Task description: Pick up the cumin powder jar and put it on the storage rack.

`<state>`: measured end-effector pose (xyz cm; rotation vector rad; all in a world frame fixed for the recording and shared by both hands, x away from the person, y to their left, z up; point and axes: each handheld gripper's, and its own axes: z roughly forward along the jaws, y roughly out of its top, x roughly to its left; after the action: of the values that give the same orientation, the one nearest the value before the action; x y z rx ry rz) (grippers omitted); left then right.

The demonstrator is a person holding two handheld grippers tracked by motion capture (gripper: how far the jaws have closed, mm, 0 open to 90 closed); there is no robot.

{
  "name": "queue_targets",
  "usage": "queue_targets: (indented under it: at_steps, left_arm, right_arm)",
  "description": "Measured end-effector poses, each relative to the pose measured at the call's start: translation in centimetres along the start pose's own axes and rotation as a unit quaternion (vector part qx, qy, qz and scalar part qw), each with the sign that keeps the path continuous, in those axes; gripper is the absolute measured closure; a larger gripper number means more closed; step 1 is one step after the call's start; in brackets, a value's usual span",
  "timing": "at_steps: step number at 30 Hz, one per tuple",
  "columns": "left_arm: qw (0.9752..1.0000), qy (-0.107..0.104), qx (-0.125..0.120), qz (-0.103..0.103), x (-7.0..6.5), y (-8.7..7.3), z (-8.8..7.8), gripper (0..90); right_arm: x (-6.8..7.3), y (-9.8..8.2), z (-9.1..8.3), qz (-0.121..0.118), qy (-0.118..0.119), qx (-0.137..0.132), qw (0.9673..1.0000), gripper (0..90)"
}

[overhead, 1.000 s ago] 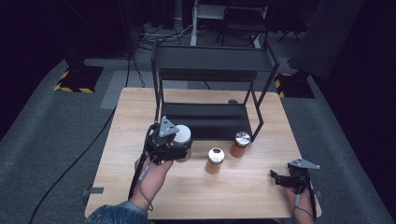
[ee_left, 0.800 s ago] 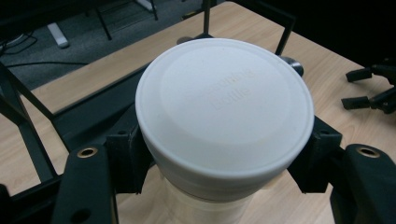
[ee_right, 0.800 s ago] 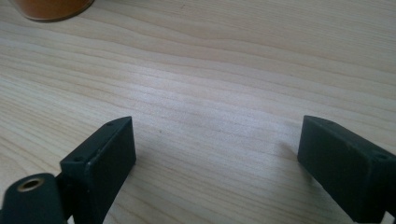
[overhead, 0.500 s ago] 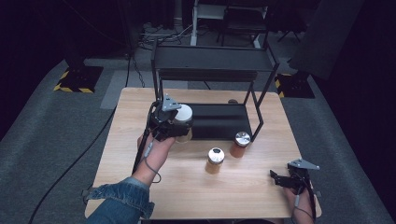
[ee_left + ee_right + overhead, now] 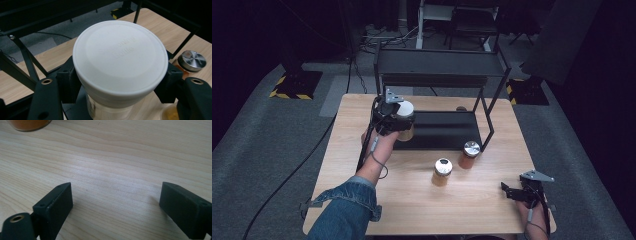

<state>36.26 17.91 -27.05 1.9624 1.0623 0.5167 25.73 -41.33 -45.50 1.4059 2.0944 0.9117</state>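
A clear jar with a broad white plastic lid (image 5: 120,62) is seen at the centre of the left gripper view, clamped just below the lid between the two black jaws of the left gripper (image 5: 393,116). In the high view this jar (image 5: 404,120) is placed left of centre, at the left end of the black lower shelf of a black metal two-tier rack (image 5: 439,80); whether it rests on the shelf or is held above it cannot be told. Two amber-filled jars are seen lower in that frame on the light wooden table (image 5: 347,150): one with a silver metal lid (image 5: 470,154) beside the rack's front right leg, and one with a small pale cap (image 5: 442,171) just to its lower left. At the lower right, the right gripper (image 5: 512,191) is held low over the table, its jaws set wide apart around nothing.
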Motion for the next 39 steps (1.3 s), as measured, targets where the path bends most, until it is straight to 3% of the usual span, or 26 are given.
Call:
queue_targets:
  at_steps: [16, 26, 39]
  left_arm:
    - [0.9989, 0.024, 0.024, -0.031, 1.7, -0.2, 5.5, 33.6]
    - [0.9972, 0.040, 0.055, -0.031, 1.2, 0.1, 8.7, 33.6]
    - [0.9936, 0.051, 0.093, -0.040, 1.2, 0.2, 11.1, 33.5]
  right_arm:
    - [-0.1, 0.1, 0.1, -0.004, 0.005, 0.000, 1.0000, 11.1]
    - [-0.1, 0.1, 0.1, -0.005, 0.006, 0.000, 1.0000, 11.1]
    - [-0.2, 0.1, 0.1, -0.008, 0.009, 0.001, 0.9999, 10.9]
